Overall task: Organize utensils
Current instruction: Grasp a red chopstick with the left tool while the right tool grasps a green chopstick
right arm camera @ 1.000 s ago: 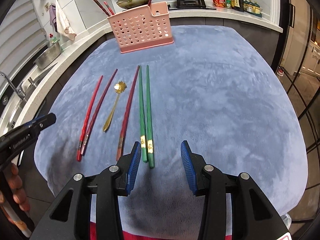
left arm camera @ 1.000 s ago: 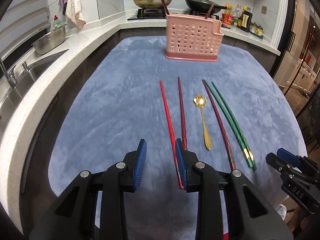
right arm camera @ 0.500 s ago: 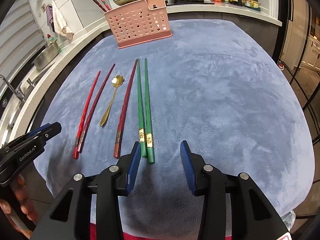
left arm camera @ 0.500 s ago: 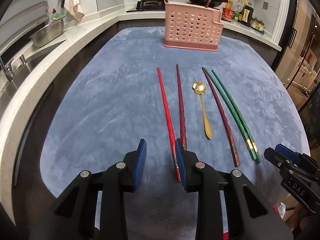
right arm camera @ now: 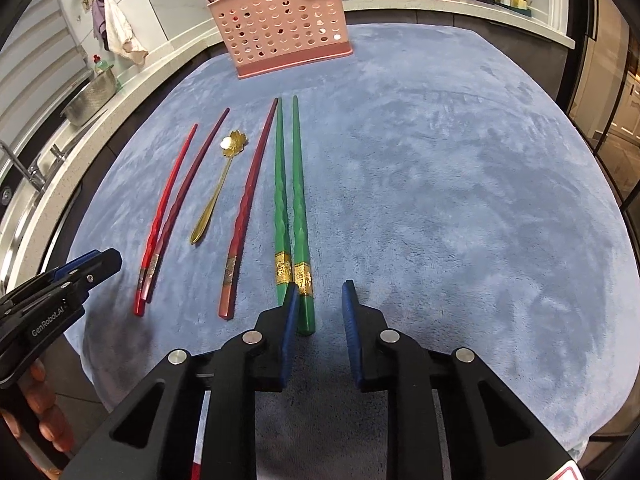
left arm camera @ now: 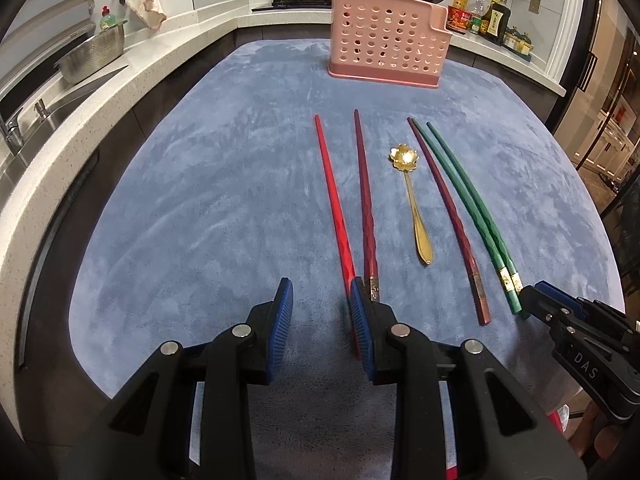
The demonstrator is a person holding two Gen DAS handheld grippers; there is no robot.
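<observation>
Green chopsticks (right arm camera: 294,216) end beside right gripper (right arm camera: 320,312) fingers (right arm camera: 289,320).

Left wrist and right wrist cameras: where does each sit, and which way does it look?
Left wrist: on the left hand-held gripper, facing the pink basket; own open fingers show.
Right wrist: on the right hand-held gripper, over the green chopsticks; own open fingers show.
Shared: basket, gold spoon, and each other's gripper.

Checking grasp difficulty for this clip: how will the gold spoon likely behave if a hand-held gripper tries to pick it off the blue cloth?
The gold spoon looks like thin polished metal, so probably stiff, light and somewhat slippery between pads. It lies flat on the plush blue cloth, so its slim handle may be hard to get under. The flower-shaped bowl should keep it from rolling.
</observation>
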